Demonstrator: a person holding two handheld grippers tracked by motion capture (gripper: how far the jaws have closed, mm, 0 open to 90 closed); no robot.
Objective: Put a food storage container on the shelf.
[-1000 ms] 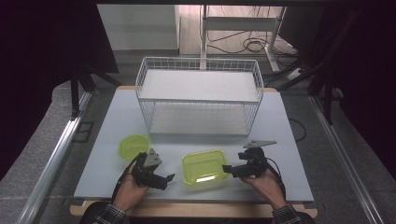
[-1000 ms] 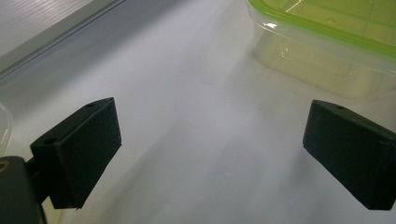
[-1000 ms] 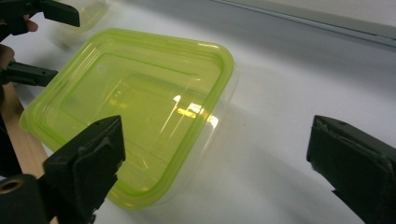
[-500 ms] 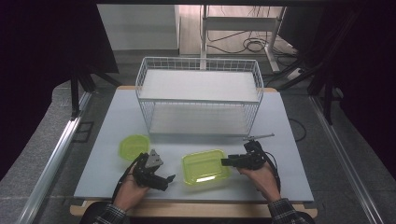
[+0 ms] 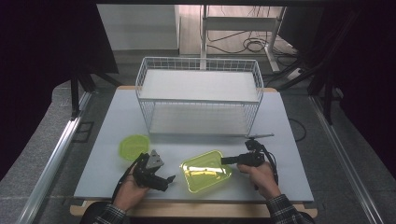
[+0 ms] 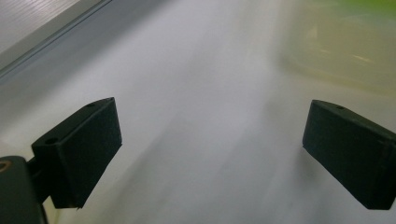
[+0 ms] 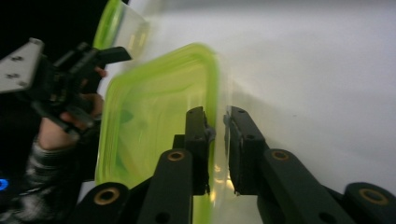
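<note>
A lime-green rectangular container (image 5: 205, 170) lies open side up on the white table, near the front. My right gripper (image 5: 225, 160) reaches its right rim from the right. In the right gripper view the jaws of this gripper (image 7: 215, 114) straddle the container's (image 7: 154, 116) wall, one inside and one outside. They have just been closing and now pinch the rim. My left gripper (image 5: 169, 182) rests low on the table just left of the container, jaws wide apart (image 6: 210, 140) with bare table between them. The container's blurred edge (image 6: 345, 46) shows beyond.
A round lime-green bowl (image 5: 134, 146) sits on the table to the left, beside the left hand. A large white wire basket (image 5: 198, 93) stands across the back half of the table (image 5: 289, 140). The wooden front edge runs just below both hands.
The right gripper has slid left to the container's right rim and its jaws have come together on it. The left gripper has stayed where it was.
</note>
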